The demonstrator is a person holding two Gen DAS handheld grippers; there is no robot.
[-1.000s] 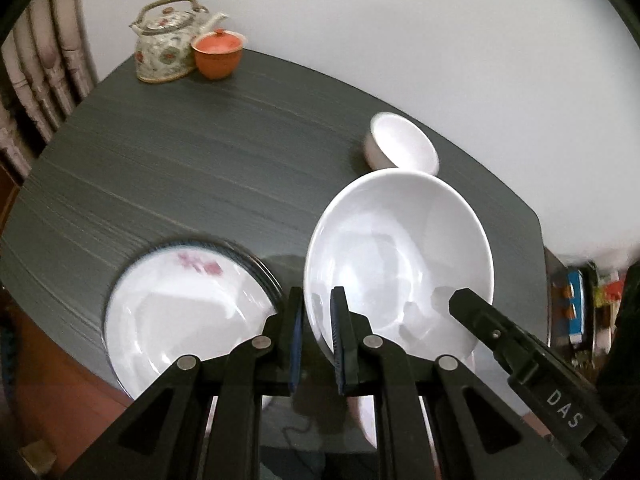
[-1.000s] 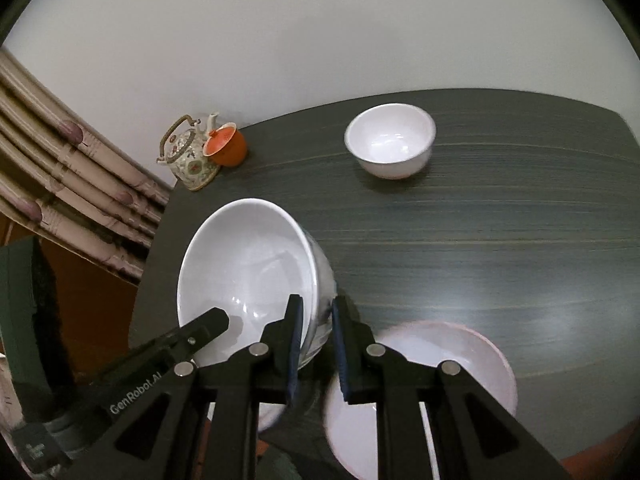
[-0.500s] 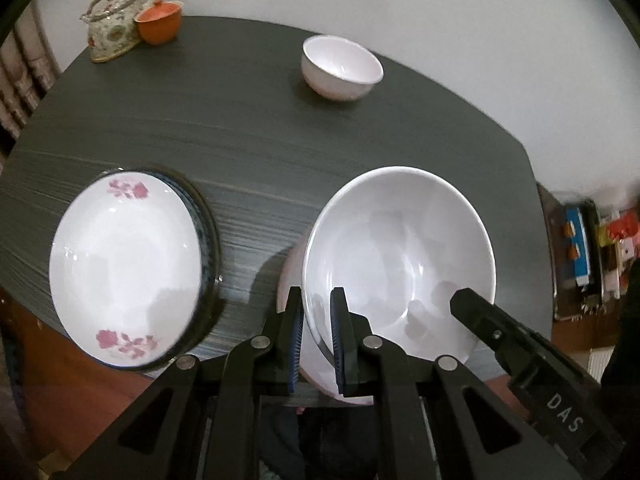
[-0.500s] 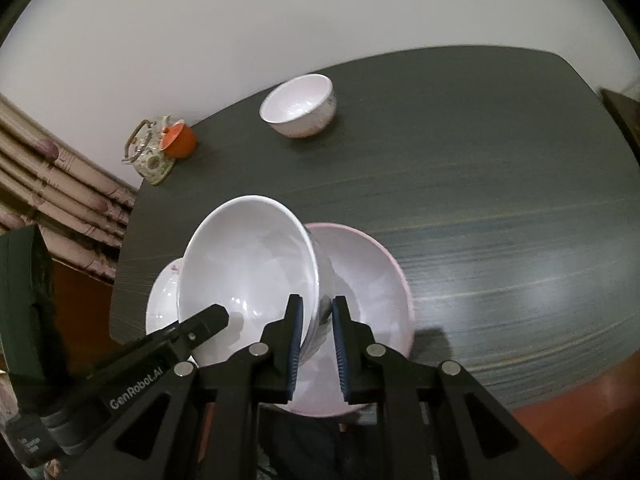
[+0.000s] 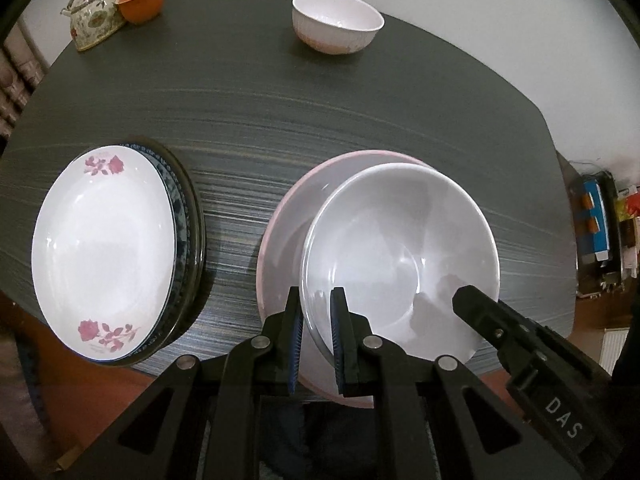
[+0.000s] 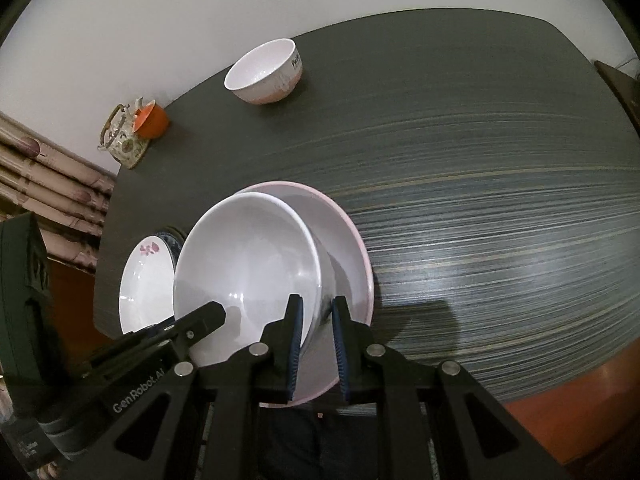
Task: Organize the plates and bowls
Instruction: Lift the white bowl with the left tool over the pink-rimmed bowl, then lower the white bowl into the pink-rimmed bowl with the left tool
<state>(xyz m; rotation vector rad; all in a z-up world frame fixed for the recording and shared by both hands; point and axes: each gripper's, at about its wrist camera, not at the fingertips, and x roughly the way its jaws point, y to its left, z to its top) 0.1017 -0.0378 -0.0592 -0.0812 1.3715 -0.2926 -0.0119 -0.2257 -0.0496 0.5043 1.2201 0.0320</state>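
A big white bowl hangs low over a pink-rimmed plate near the table's front edge; whether it touches the plate I cannot tell. My left gripper is shut on its left rim, and my right gripper is shut on its right rim. Left of the pink plate lies a white plate with red flowers, stacked on a dark blue-patterned plate. A small white bowl stands alone at the far side.
A flowered teapot and an orange cup stand at the far left corner of the dark striped table. A curtain hangs left; clutter sits beyond the right edge.
Both grippers carried the big bowl down and over the pink-rimmed plate. The flowered plate now lies further to the left in the left wrist view.
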